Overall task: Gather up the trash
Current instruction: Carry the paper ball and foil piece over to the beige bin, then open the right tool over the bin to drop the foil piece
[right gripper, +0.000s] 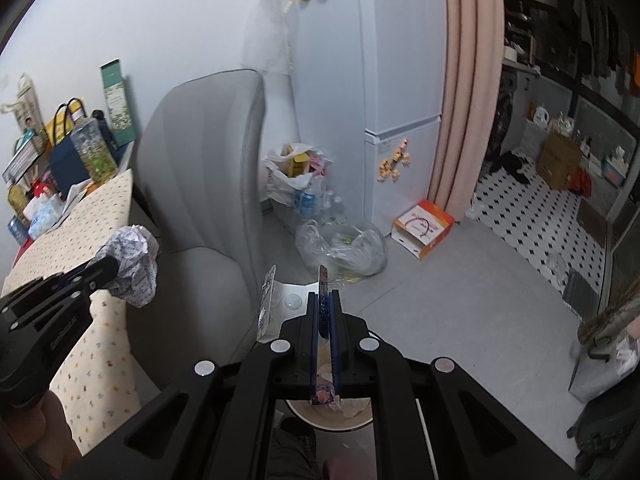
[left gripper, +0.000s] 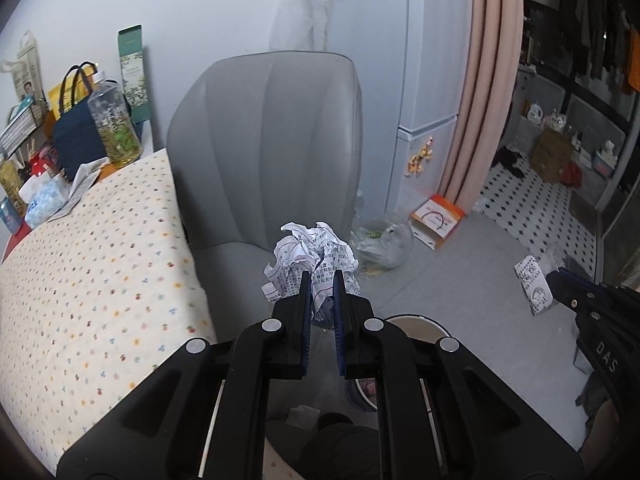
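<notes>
While both claws carry a load, shown from near to far. Left gripper (left gripper: 321,280): jaws closed to a narrow gap, clamped on a crumpled paper ball (left gripper: 312,258) printed with text, held in the air in front of the grey armchair (left gripper: 264,140). Right gripper (right gripper: 325,300): jaws almost together, pinching a flat plastic blister wrapper (right gripper: 276,300) by one edge, the rest of the sheet sticking out to the left of the claw. Directly below both claws, a round white-rimmed bin (right gripper: 332,420), partly hidden, with pale scraps inside. Beside the left claw, a table under a dotted cloth (left gripper: 100,280); at its far corner a tissue pack, a loose slip of paper, a bottle and a dark bag. Farther off on the grey floor (right gripper: 460,300), near the fridge: a clear plastic bag (right gripper: 344,250), an orange-and-white carton (right gripper: 424,232), and a filled white bag (right gripper: 292,176) against the wall.

Judged progress: two pieces picked up and poised over the bin, not yet dropped; release of both remains, then possibly the floor items.
</notes>
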